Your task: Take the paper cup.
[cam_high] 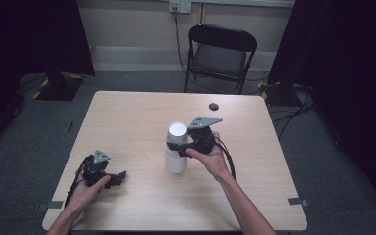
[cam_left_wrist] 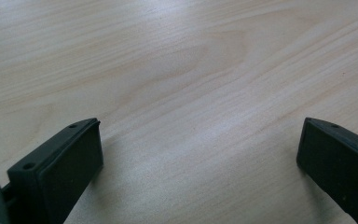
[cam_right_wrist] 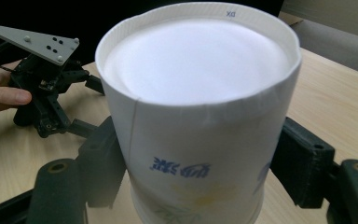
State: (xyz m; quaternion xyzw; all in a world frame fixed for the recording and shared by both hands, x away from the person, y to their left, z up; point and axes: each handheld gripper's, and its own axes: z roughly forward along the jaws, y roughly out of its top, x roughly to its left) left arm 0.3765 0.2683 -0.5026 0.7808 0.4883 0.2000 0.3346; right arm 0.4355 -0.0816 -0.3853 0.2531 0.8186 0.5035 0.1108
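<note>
A white paper cup (cam_high: 177,133) stands upside down near the middle of the wooden table (cam_high: 132,117), on top of another white cup (cam_high: 176,161). In the right gripper view the cup (cam_right_wrist: 200,84) has blue print on its side. My right gripper (cam_high: 178,147) (cam_right_wrist: 198,156) is shut on it, with one black jaw pressed to each side. My left gripper (cam_high: 119,177) (cam_left_wrist: 200,128) rests low on the table at the front left. Its jaws are wide apart, with bare wood between them. It also appears in the right gripper view as the left gripper (cam_right_wrist: 46,100), behind the cup.
A small dark round object (cam_high: 213,105) lies near the table's far edge. A black folding chair (cam_high: 220,51) stands behind the table. Cables run across the grey floor (cam_high: 293,110) at the right. Dark curtains hang on both sides.
</note>
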